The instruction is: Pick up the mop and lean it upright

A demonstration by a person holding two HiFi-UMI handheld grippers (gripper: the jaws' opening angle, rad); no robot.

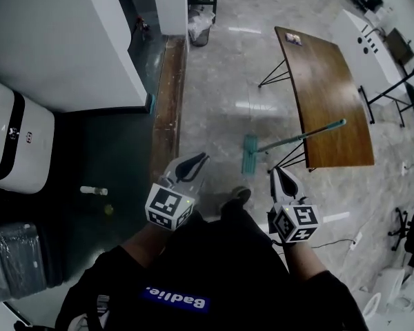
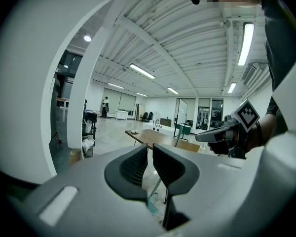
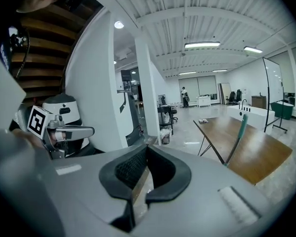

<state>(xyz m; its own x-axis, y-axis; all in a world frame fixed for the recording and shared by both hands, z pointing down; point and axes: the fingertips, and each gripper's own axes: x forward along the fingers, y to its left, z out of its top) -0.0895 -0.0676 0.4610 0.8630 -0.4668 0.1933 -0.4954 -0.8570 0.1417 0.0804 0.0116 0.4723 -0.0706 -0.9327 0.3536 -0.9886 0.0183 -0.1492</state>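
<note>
Two empty grippers near: left gripper (image 1: 199, 160) jaws a sliver apart, right gripper (image 1: 277, 172) jaws together. Farther, mop (image 1: 300, 136) leaning against surface (image 1: 331, 88).

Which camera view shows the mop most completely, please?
The head view: the whole mop shows there, its teal head on the floor and its handle slanting up to the wooden table. The right gripper view shows only the upper handle; the left gripper view only a small bit of head and handle.

The mop (image 1: 250, 156) is teal at head and handle tip, the desk (image 1: 328, 81) brown wood-grain, the floor (image 1: 221, 81) pale veined grey. The left gripper (image 1: 202, 157) and right gripper (image 1: 276, 172) carry black-and-white square markers.
</note>
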